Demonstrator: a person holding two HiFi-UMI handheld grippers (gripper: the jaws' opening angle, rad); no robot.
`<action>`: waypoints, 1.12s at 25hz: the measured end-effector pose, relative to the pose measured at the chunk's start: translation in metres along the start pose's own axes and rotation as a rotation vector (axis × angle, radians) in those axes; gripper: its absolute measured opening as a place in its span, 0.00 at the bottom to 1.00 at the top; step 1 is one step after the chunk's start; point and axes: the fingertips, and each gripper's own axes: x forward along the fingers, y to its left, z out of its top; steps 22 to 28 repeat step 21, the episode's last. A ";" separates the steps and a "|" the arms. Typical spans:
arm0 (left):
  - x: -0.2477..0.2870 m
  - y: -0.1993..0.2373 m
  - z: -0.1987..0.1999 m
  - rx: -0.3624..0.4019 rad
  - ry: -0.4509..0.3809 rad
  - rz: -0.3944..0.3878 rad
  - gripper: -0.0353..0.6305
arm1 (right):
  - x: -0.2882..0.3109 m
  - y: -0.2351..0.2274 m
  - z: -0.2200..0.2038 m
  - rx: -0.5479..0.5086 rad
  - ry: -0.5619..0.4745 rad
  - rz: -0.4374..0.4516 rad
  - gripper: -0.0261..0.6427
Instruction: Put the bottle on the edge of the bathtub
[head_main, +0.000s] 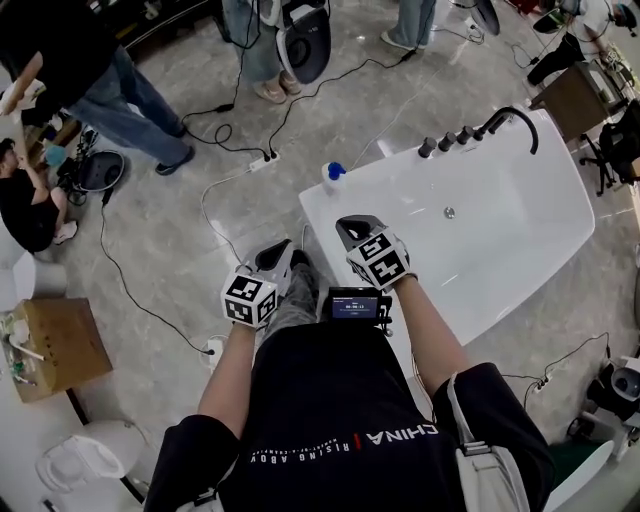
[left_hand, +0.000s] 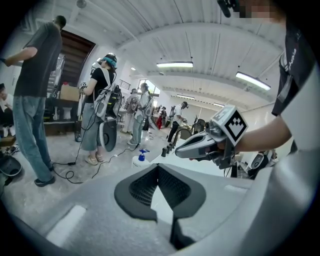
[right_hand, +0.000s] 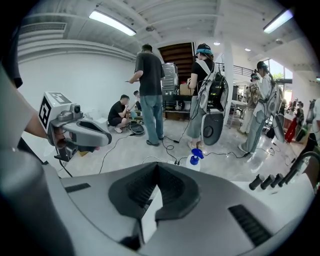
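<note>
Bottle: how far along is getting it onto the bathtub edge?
Done: the bottle stands on the corner of the bathtub rim. In hand: nothing; the left gripper and right gripper are both shut, empty, apart from it. Left: nothing that I can see.

The black shirt (head_main: 330, 420), behind the right gripper (head_main: 352, 230) on the person's side, carries white letters that stand upside down in the head view. They read "CHINA", with a red stroke beside the word. A smaller line begins with "RISING", and its rest is too small to read. The small screen (head_main: 354, 305) just behind that gripper shows digits, but they are too blurred to read.
</note>
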 end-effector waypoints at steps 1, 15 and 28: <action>-0.001 -0.002 0.002 0.003 -0.003 -0.002 0.07 | -0.002 0.000 0.002 -0.004 -0.004 0.002 0.05; -0.013 0.000 0.006 0.000 -0.012 0.024 0.07 | -0.005 0.010 0.022 -0.061 -0.031 0.030 0.05; -0.019 0.013 0.016 -0.045 -0.036 0.015 0.07 | 0.001 0.006 0.027 -0.067 -0.024 0.016 0.05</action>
